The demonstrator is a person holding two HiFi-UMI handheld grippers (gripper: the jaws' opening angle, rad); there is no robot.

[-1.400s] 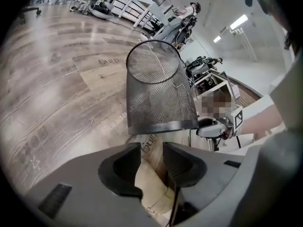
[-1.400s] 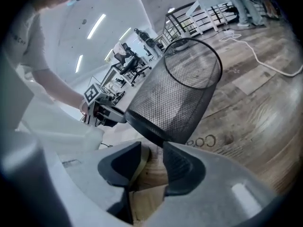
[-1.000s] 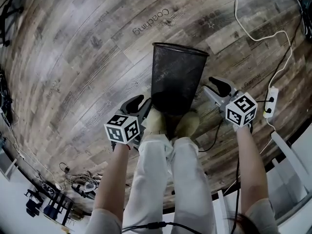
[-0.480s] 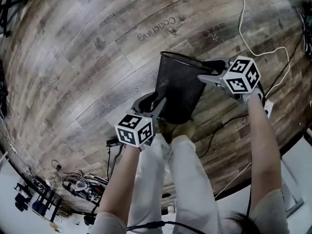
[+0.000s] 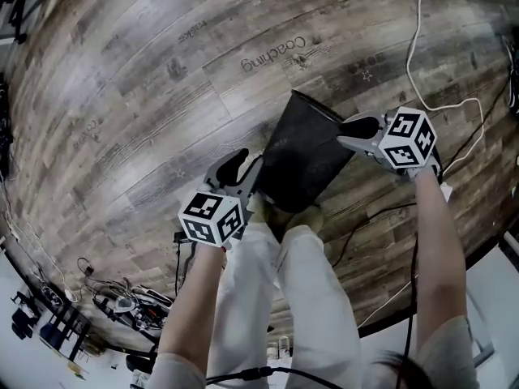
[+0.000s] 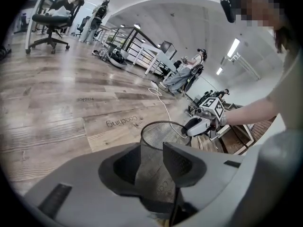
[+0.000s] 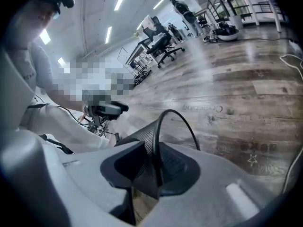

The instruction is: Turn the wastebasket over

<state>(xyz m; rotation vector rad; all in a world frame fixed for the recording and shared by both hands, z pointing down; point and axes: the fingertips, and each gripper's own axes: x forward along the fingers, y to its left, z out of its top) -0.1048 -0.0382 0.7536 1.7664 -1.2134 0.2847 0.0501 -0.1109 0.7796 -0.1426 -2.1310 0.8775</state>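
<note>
Head view: wastebasket [image 5: 304,156], black mesh, tilted just beyond the person's feet [image 5: 312,215], long axis from near base to far-right rim [image 5: 320,106]. Left gripper [image 5: 243,168] clenched on its lower wall, near left; right gripper [image 5: 357,128], jaws closing with the rim between them, far right.

Head view looks steeply down; gripper views (close, seemingly facing each other) share the wastebasket [image 5: 304,156].

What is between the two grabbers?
The tilted mesh wastebasket, in the head view. The left gripper clamps its wall low down; the right gripper is closing its jaws on the rim.
</note>
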